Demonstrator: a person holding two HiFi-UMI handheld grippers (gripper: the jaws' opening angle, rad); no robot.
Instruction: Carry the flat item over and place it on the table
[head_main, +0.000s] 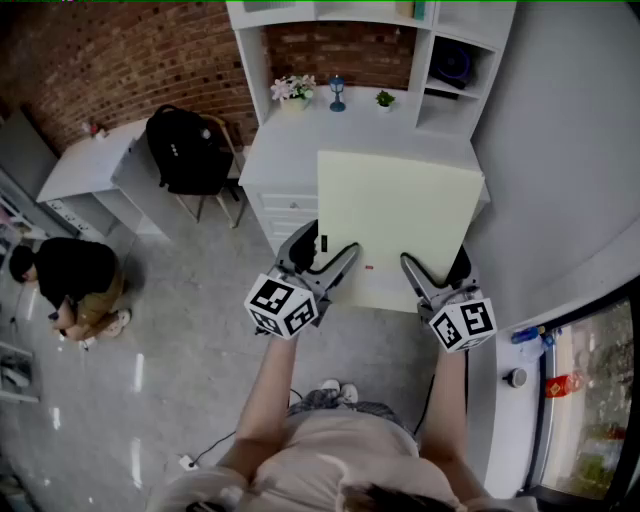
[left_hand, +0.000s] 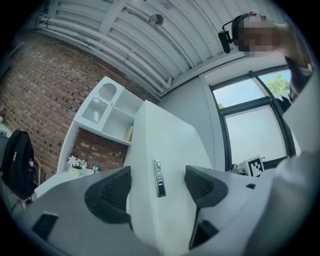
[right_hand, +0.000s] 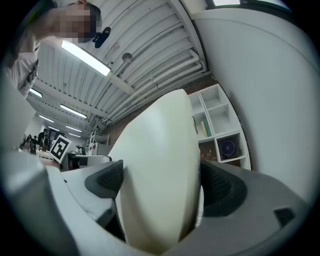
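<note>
A flat pale yellow-green board (head_main: 400, 220) hangs tilted over the white desk (head_main: 285, 150), and its near edge juts out past the desk front. My left gripper (head_main: 328, 246) clamps the board's near left edge. In the left gripper view the board (left_hand: 167, 145) fills the gap between both pads of the left gripper (left_hand: 157, 189). My right gripper (head_main: 437, 266) clamps the near right edge. The right gripper view shows the board (right_hand: 155, 160) wedged between the pads of the right gripper (right_hand: 160, 182). Whether the far edge touches the desk is hidden.
On the desk's back stand a flower pot (head_main: 293, 90), a blue ornament (head_main: 338, 93) and a small plant (head_main: 385, 98), under white shelves (head_main: 440, 60). A black backpack (head_main: 187, 150) sits on a chair at the left. A person (head_main: 70, 282) crouches on the floor at the far left.
</note>
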